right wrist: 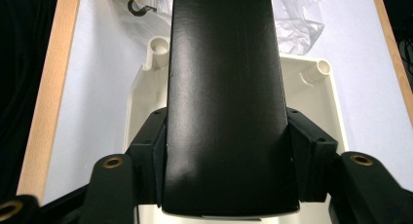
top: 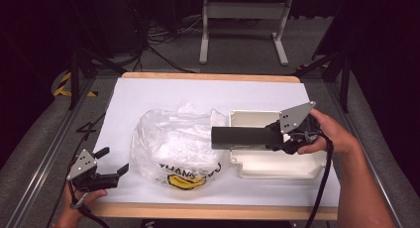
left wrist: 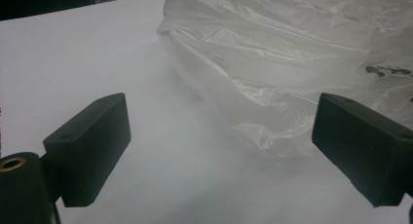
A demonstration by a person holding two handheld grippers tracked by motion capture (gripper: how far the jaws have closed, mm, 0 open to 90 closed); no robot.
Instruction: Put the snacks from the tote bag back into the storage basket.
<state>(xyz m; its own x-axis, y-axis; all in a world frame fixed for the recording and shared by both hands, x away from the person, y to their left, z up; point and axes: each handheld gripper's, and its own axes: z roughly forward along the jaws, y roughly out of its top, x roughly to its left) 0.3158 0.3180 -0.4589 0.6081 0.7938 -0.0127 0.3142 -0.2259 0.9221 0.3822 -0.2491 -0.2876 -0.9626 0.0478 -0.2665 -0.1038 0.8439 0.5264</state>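
Black box [top: 242, 137]: long, dark, rectangular; sat centre-right in the high view, held level above the cream tray [top: 277, 163], far end reaching toward the plastic bag [top: 173, 143].
Handling: looked stiff and flat-sided, matte with a slight sheen; probably light, likely card, so hard squeezing could dent it.
Where to hold: gripped near one end, across the narrow sides; long overhang could let it sag or swing, so a hold nearer the middle judged steadier.
Right gripper [top: 289, 139]: pads pinching the box from both sides, seen clearly in the right gripper view, box [right wrist: 224, 102] running up the middle of the frame.
Left gripper [top: 111, 166]: lower left of the high view, fingers [left wrist: 87, 151] spread wide, nothing between them, bag [left wrist: 292, 63] just ahead.
Hidden: tray floor mostly covered by the box in the right gripper view; tray [right wrist: 141, 97] visible at the sides.
Hard to make out: bag contents, clouded by crumpled film; print at its lower edge partly legible; whether the box's far end was open.
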